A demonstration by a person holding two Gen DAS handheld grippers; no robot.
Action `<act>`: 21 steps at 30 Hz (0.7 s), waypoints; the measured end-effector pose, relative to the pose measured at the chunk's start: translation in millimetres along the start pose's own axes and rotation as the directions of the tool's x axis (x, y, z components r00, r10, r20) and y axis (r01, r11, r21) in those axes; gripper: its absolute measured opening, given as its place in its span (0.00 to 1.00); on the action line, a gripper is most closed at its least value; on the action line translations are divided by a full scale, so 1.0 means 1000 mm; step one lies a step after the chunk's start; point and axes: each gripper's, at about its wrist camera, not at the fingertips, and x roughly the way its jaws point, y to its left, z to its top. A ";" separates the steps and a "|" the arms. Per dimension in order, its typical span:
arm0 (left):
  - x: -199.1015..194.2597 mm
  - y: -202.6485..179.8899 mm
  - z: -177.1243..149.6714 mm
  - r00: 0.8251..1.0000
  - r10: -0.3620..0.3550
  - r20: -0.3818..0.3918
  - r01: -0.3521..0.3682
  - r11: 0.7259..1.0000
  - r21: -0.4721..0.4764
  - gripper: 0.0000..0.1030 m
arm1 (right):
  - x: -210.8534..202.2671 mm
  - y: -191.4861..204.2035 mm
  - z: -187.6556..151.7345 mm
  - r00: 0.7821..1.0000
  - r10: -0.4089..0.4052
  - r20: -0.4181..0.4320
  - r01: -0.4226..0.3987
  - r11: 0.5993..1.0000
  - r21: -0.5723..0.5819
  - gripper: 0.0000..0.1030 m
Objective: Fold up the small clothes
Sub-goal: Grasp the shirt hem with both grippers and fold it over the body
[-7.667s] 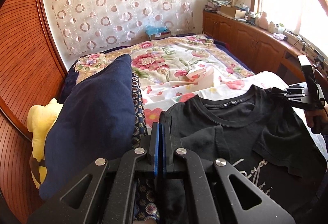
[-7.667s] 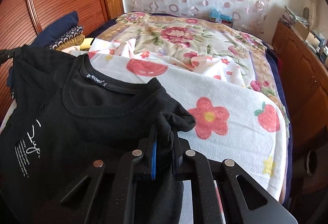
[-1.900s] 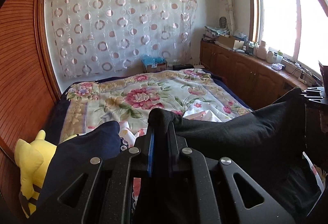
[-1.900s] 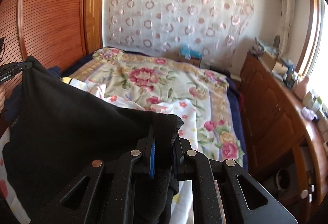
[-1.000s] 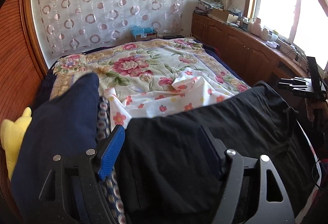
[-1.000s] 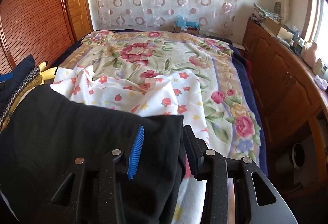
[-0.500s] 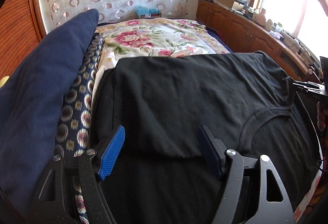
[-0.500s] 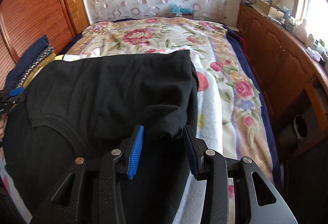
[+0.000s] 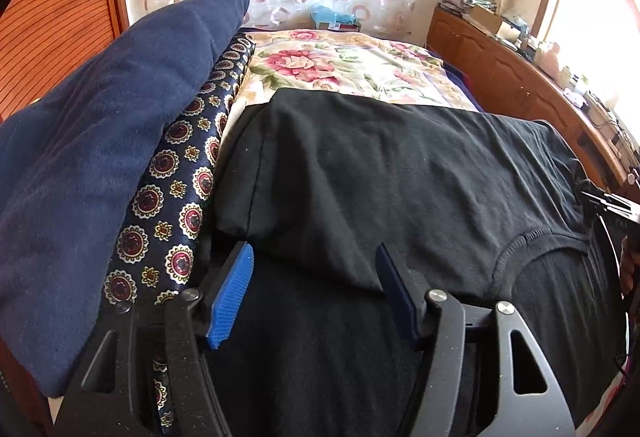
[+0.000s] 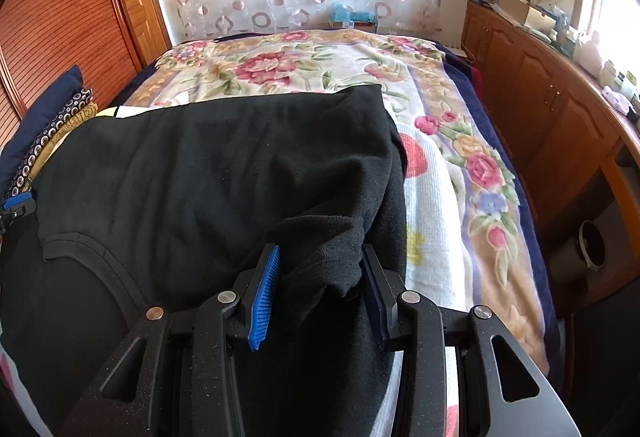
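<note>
At the far left of the bed a navy cushion (image 9: 100, 141) leans over a stack of patterned fabric (image 9: 176, 197); just beside them lies the black T-shirt (image 9: 400, 165), spread on the floral bedspread (image 9: 340, 65) with its lower half laid over toward the neckline (image 9: 536, 241), so the first crosswise fold looks made.

The left gripper (image 9: 312, 289) hovers at the left corner of that folded edge; its jaws stand apart and are closing, with cloth lying between them but neither pad visibly pressing on it.

Further right, the right gripper (image 10: 320, 281) sits at the opposite corner; its jaws are narrower, and a bunched lump of the shirt fills the gap, touching the right pad, though the blue pad (image 10: 264, 293) looks just clear, so I judge no real grip.

By my reading this is the release after the fold; next comes regrasping both sides evenly for a second fold, smoothing that bunched right corner first.
</note>
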 end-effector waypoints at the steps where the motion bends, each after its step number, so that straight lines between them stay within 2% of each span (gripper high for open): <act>1: 0.001 0.001 0.001 1.000 0.003 -0.002 -0.003 1.000 -0.004 0.62 | 0.001 0.001 -0.001 1.000 -0.006 0.005 0.006 1.000 -0.006 0.40; 3: 0.004 0.001 0.001 1.000 0.009 -0.007 -0.009 1.000 -0.015 0.61 | 0.001 0.003 -0.002 1.000 -0.020 0.013 0.020 1.000 -0.019 0.40; 7: 0.012 -0.001 0.001 1.000 0.011 -0.012 -0.011 1.000 -0.009 0.51 | 0.003 0.003 -0.006 1.000 -0.014 0.023 0.014 1.000 -0.009 0.40; 13: 0.018 -0.004 0.005 0.999 0.049 0.003 -0.049 0.999 0.016 0.51 | 0.002 0.000 -0.007 1.000 -0.003 0.026 0.003 1.000 -0.003 0.40; 14: 0.019 -0.004 0.006 0.999 0.048 0.004 -0.048 0.999 0.024 0.46 | 0.002 0.000 -0.008 1.000 -0.003 0.026 0.003 1.000 -0.004 0.40; 15: 0.019 -0.005 0.006 0.999 0.048 0.006 -0.048 0.998 0.032 0.38 | 0.002 -0.001 -0.007 1.000 -0.001 0.026 0.001 1.000 -0.003 0.40; 16: 0.020 -0.005 0.007 0.999 0.042 -0.001 -0.042 0.998 0.037 0.20 | 0.002 -0.002 -0.008 1.000 0.001 0.027 -0.001 1.000 -0.002 0.40; 17: 0.019 -0.003 0.008 0.999 0.036 -0.001 -0.036 0.999 0.039 0.11 | 0.002 -0.002 -0.007 1.000 0.002 0.027 -0.002 1.000 -0.002 0.35; 19: 0.017 -0.001 0.008 1.000 0.016 -0.006 -0.016 0.999 0.037 0.03 | 0.001 -0.002 -0.007 0.999 -0.011 0.034 0.012 1.000 -0.018 0.22; 21: 0.011 0.000 0.008 1.000 0.000 0.008 0.000 0.999 0.043 0.02 | -0.002 -0.001 -0.007 0.999 -0.004 0.041 0.005 0.999 -0.039 0.13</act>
